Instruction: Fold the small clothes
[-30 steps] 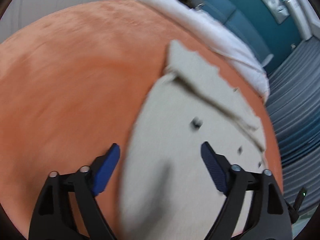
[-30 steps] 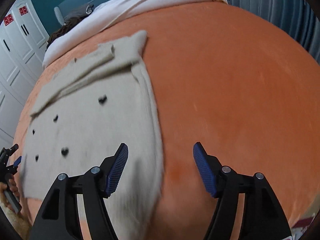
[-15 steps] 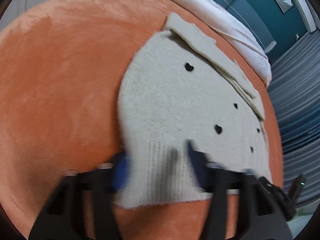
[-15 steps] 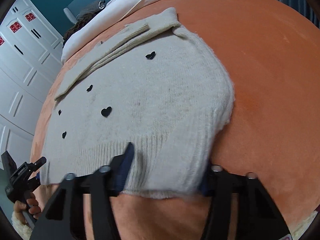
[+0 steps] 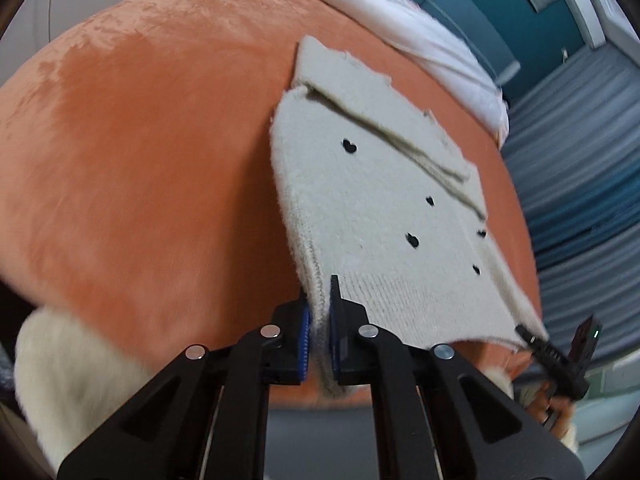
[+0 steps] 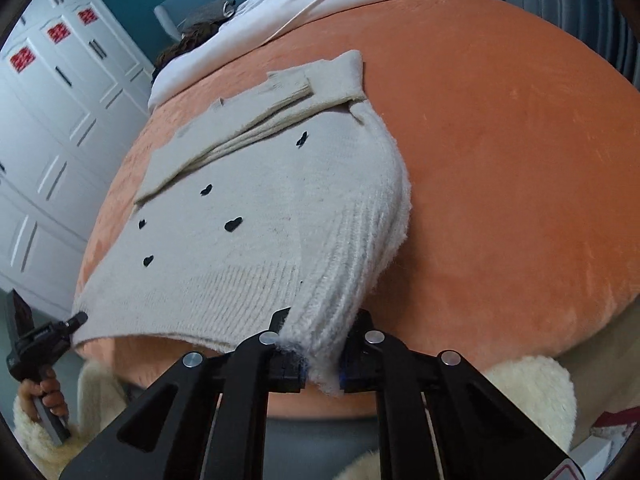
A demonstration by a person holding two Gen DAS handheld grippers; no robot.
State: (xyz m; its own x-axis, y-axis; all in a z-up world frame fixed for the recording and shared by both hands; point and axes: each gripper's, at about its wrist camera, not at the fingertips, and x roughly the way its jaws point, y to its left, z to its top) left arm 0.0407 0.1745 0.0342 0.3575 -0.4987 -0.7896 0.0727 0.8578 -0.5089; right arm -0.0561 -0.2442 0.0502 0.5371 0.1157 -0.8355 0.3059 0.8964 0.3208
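Note:
A cream knit sweater (image 5: 380, 208) with small black hearts lies on an orange plush bed cover (image 5: 140, 140), its sleeves folded across the far end. In the left wrist view my left gripper (image 5: 322, 312) is shut on the near left corner of the ribbed hem, which is lifted off the cover. The right wrist view shows the same sweater (image 6: 240, 200), and my right gripper (image 6: 322, 360) has its jaws closing on the near right hem corner; the knit is bunched between the pads. The hem hangs stretched between both grippers.
White bedding (image 5: 400, 20) lies at the far end of the bed, with a dark item on it. White wardrobe doors (image 6: 52, 100) stand to the left and grey-blue curtains (image 5: 580, 160) to the right. Cream fleece sleeves (image 6: 532, 392) show near the bed's front edge.
Both grippers went from open above the hem to shut on its two corners. They then pulled back and up, lifting the hem off the cover toward the bed's front edge.

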